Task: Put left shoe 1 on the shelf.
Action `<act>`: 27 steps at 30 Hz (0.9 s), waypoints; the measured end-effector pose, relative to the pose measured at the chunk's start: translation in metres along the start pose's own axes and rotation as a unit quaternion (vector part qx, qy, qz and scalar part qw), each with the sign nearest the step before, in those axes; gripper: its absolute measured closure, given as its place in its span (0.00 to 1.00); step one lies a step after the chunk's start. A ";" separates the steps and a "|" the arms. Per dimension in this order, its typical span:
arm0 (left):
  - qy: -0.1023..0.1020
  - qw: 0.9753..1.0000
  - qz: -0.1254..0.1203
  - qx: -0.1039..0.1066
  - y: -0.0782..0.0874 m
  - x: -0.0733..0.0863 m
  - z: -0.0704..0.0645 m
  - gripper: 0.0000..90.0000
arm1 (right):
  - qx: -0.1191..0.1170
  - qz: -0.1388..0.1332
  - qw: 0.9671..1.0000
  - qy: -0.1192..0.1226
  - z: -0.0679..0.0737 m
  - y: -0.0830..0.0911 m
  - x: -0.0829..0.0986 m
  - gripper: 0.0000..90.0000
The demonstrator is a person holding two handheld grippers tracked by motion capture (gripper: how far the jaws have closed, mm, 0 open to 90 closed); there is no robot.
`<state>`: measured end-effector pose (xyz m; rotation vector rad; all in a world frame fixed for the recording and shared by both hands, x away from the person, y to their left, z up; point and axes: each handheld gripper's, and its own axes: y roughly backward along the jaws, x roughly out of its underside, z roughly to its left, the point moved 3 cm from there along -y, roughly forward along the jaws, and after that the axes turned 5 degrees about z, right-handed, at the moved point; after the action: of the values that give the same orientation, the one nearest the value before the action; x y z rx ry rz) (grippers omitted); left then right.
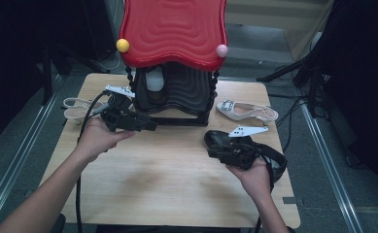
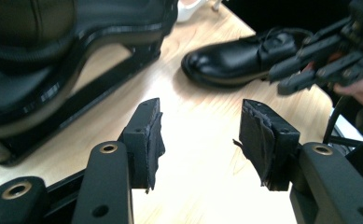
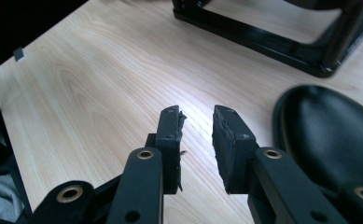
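A black leather shoe (image 1: 215,138) lies on the right of the wooden table (image 1: 167,184), toe pointing left; it is also seen as the black shoe (image 2: 240,56) and black shoe (image 3: 333,135). My right gripper (image 1: 220,153) sits just beside it on the near side, its jaws a narrow gap apart with nothing between them (image 3: 196,116). My left gripper (image 1: 147,125) hovers at the front left corner of the shoe rack (image 1: 177,92), jaws wide apart and empty (image 2: 200,116), facing the shoe and the right gripper (image 2: 328,60).
The black rack with a red wavy roof (image 1: 174,29) stands at the table's back middle, with a white shoe (image 1: 153,80) inside. A pale sandal (image 1: 245,110) lies to its right and another sandal (image 1: 77,108) to its left. The rack base (image 3: 263,37) is near.
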<state>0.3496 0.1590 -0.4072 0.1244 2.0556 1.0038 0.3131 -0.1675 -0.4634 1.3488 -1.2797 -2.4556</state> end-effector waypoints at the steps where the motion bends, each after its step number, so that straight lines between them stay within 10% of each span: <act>1: 0.000 1.000 0.003 0.000 -0.002 0.004 0.000 0.55 | 0.002 0.001 1.000 0.000 -0.001 0.001 0.001 0.82; 27: 0.006 1.000 0.027 0.013 -0.047 0.053 0.001 0.54 | 0.060 0.020 0.998 -0.024 -0.037 0.055 0.044 0.80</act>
<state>0.3268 0.1495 -0.4740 0.1894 2.0866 1.0122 0.2950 -0.2452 -0.4649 1.2832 -1.4714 -2.4341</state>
